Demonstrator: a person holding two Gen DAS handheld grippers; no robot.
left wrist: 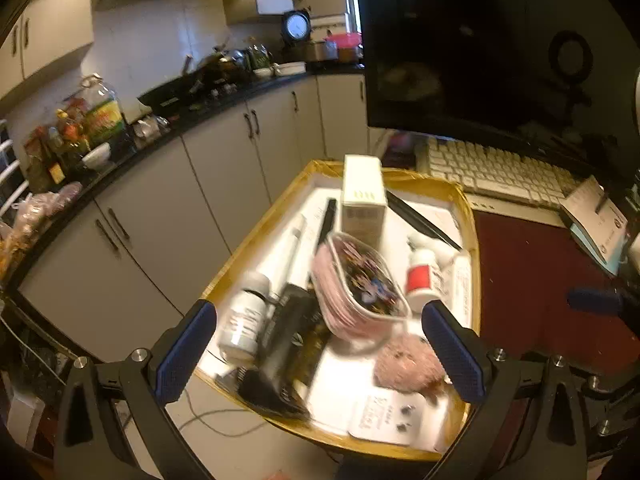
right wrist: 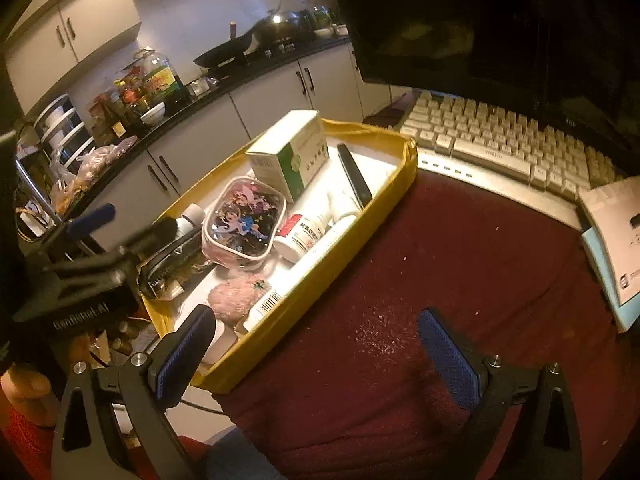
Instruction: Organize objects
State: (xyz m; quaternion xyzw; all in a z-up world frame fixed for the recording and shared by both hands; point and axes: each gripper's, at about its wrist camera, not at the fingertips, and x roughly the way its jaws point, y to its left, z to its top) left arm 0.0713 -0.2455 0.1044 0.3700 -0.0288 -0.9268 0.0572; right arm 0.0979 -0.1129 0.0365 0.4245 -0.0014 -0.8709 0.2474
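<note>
Left wrist view: left gripper [left wrist: 320,344] spread empty above the yellow-rimmed tray [left wrist: 472,216]; right gripper [right wrist: 316,354] likewise released.

Yellow-rimmed tray [right wrist: 394,184] crowded with cartoon pouch [right wrist: 244,222], box [right wrist: 292,152], bottles.

text: none can be read | white box [right wrist: 292,152]: print too blurry | red-label bottle [right wrist: 302,232]: print too small | left claw [right wrist: 86,216] body: white letters, unclear
</note>
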